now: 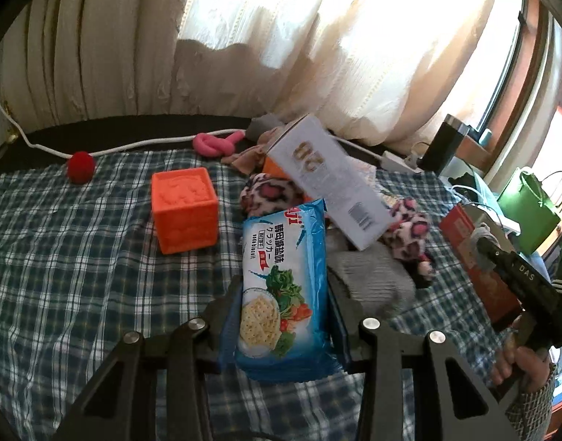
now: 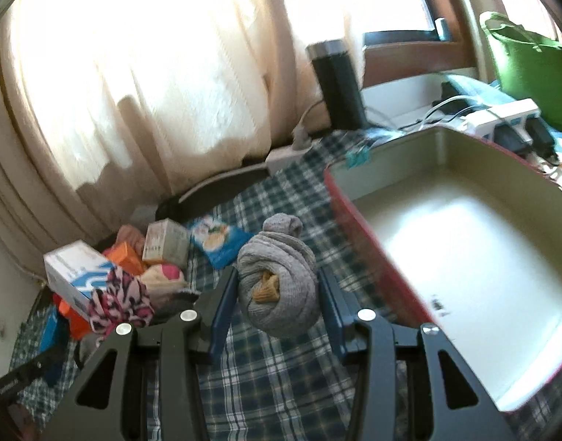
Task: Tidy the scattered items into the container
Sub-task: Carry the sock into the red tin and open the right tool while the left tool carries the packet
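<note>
Checked blue cloth [image 1: 71,257] covers the surface, with pale curtains [image 1: 317,36] and a bright window behind. From the left wrist view, the left gripper [image 1: 284,316] is closed on a blue cracker packet [image 1: 281,290], whose long axis runs straight ahead along the fingers, its far end reaching toward the pile. Beyond it lie an orange cube [image 1: 183,213], a white box [image 1: 332,183] tilted over leopard-print cloth [image 1: 270,193], a red ball [image 1: 81,167] and a pink loop [image 1: 214,143] near the white cable [image 1: 134,145] at the back edge. At the right edge a hand [image 1: 520,364] holds the other tool, with the red wall of the container [image 1: 465,242] just behind it. From the right wrist view, the right gripper [image 2: 277,294] has its jaws pressed against both sides of a rolled grey sock [image 2: 277,283], which appears lifted clear of the cloth. The container [image 2: 362,242], a red-sided tray with a pale bare floor, sits immediately to the right of this gripper, its near wall running diagonally away; a dark flask [image 2: 336,81] and a green bag [image 2: 531,66] stand behind it. The remaining clutter, including a second blue packet [image 2: 218,239], lies to the left. Judging by this, the sock is the nearer load: a short carry rightward over the red wall should put it above the tray, whereas the cracker packet has to cross the pile first.
</note>
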